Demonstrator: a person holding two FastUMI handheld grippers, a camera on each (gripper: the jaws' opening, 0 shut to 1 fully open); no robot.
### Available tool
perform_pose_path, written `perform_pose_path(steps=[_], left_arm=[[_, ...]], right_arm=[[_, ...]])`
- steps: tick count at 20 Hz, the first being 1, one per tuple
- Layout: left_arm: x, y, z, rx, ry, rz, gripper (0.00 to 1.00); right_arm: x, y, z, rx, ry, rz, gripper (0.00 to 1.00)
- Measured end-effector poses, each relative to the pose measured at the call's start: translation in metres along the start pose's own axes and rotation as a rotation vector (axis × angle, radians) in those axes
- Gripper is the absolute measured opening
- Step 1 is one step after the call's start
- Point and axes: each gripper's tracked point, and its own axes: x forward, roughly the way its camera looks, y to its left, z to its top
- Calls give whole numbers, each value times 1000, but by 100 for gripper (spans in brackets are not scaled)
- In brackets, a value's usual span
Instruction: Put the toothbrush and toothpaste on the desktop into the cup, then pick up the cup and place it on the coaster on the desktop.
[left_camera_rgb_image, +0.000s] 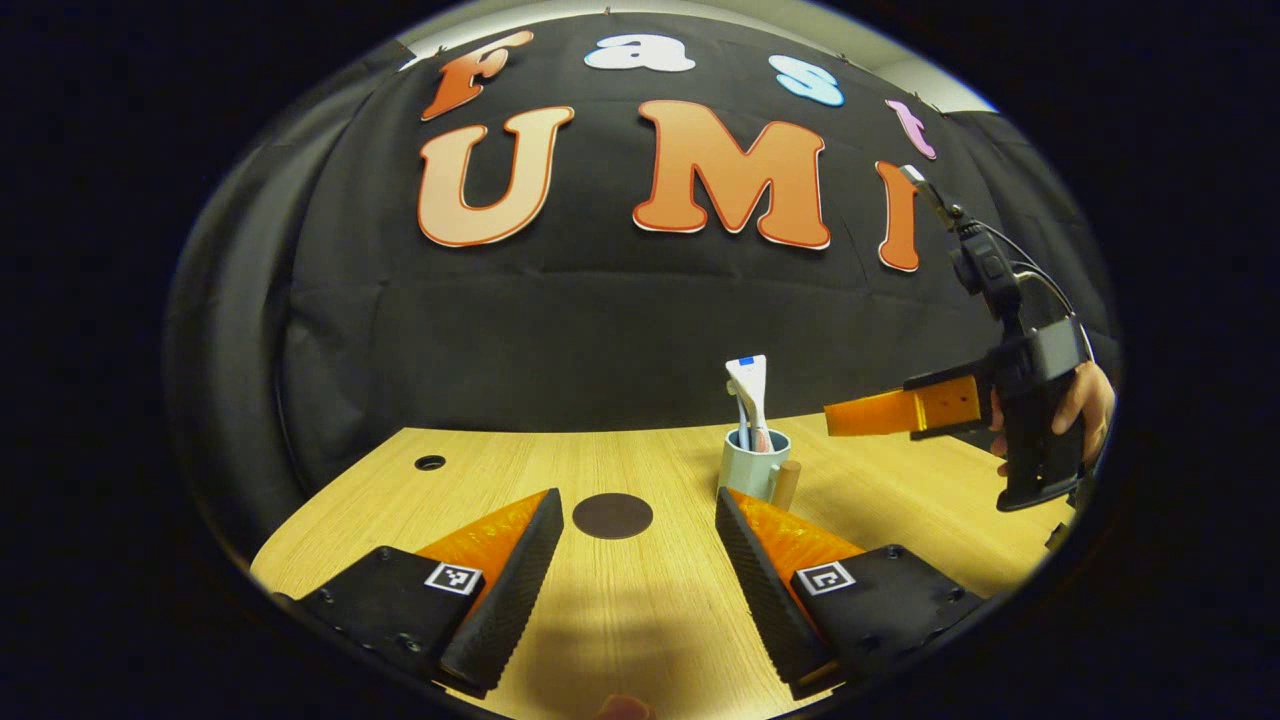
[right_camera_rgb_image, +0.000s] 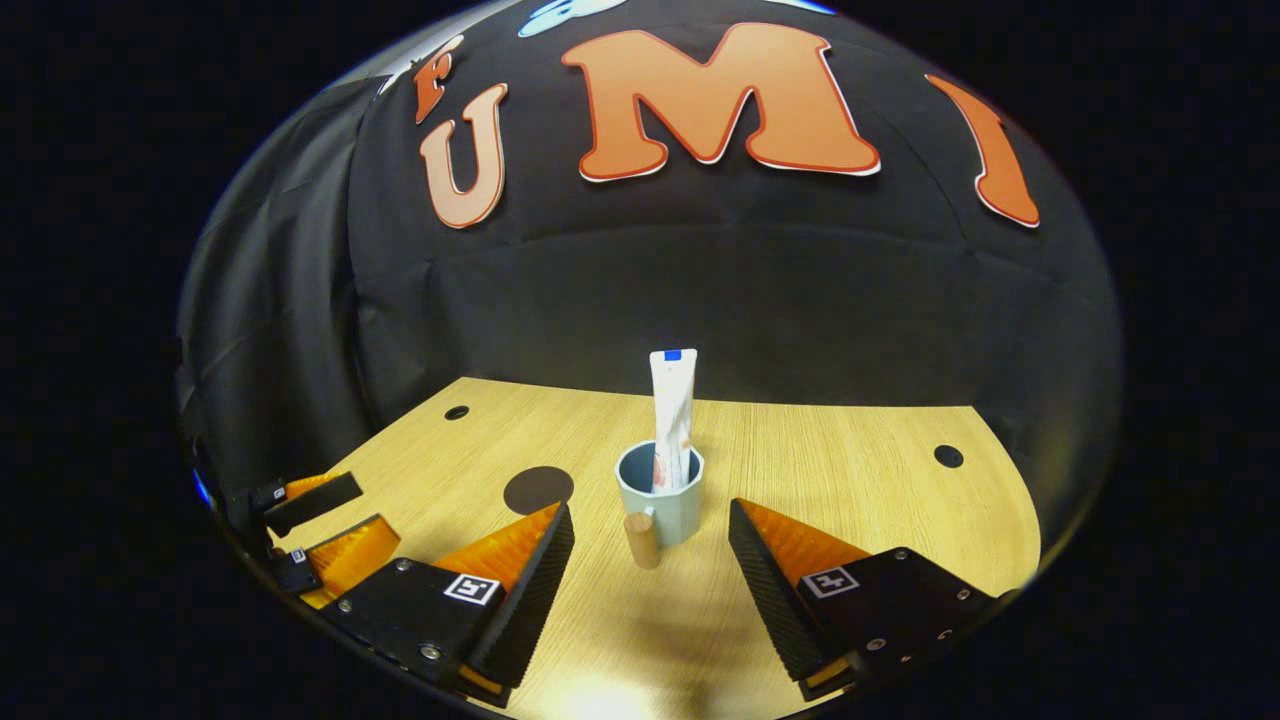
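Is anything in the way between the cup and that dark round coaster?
Nothing visible. Bare desktop lies between the cup and the coaster. The open right gripper faces the cup's wooden handle, with nothing between.

Both views low, facing cup (left_camera_rgb_image: 752, 468)

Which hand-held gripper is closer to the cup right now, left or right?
Right, I think. The right hand-held gripper is open, facing the cup head-on. The left hand-held gripper points at the coaster, cup off to its right.
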Motion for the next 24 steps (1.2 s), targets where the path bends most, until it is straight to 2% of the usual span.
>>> perform_pose_path(steps=[5,11,16,19,20,21,24], left_arm=[[-20,20,2,-24,-46,35,98],[-29,28,1,-18,-76,51,98],[-24,31,-14,-14,-51,57,98],[-23,35,-27,-24,-32,70,98],[-25,38,-32,-31,-28,74,98],[-25,39,-35,-40,-26,77,98],[-26,40,-43,-72,-20,70,98]], right_arm=[[28,6,-1,-18,102,-38,94],[62,9,-28,-10,313,-54,92],[84,0,-47,-27,450,-133,90],[97,-3,-61,-25,513,-165,83],[100,-2,-66,-15,534,-173,77],[102,-3,-70,-2,552,-186,80],[109,-7,-84,21,600,-220,75]])
